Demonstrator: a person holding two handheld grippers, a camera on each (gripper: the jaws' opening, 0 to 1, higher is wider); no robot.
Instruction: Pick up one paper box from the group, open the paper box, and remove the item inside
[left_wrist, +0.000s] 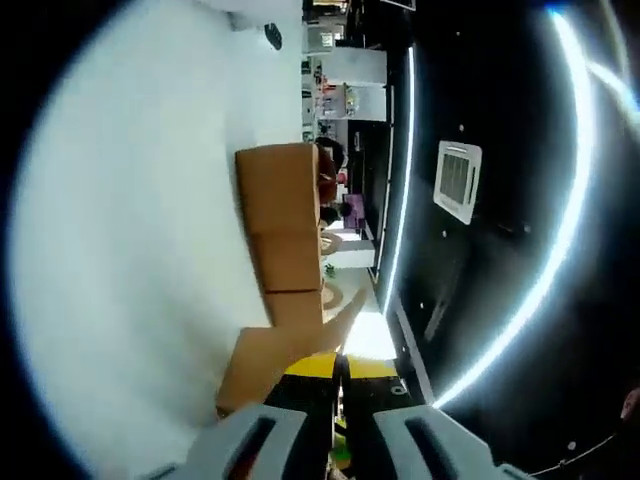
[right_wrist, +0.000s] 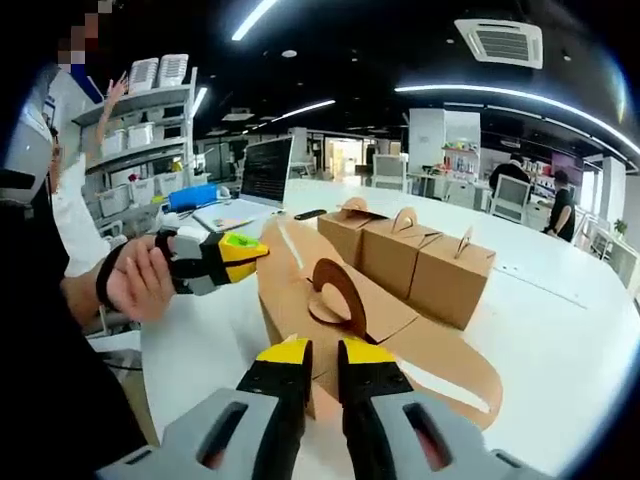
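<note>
The right gripper (right_wrist: 322, 352) clamps the near edge of a brown card box (right_wrist: 330, 300) — flaps splayed, curved handle up — on the smooth white table (right_wrist: 560, 330). The left gripper (right_wrist: 250, 250) pinches its far corner. Three closed boxes (right_wrist: 410, 255) stand behind.

Left gripper view sits rolled sideways, close behind the row of brown cardboard boxes (left_wrist: 280, 225); right gripper view looks level across the white table (right_wrist: 560, 330) at that same row (right_wrist: 405, 255).
</note>
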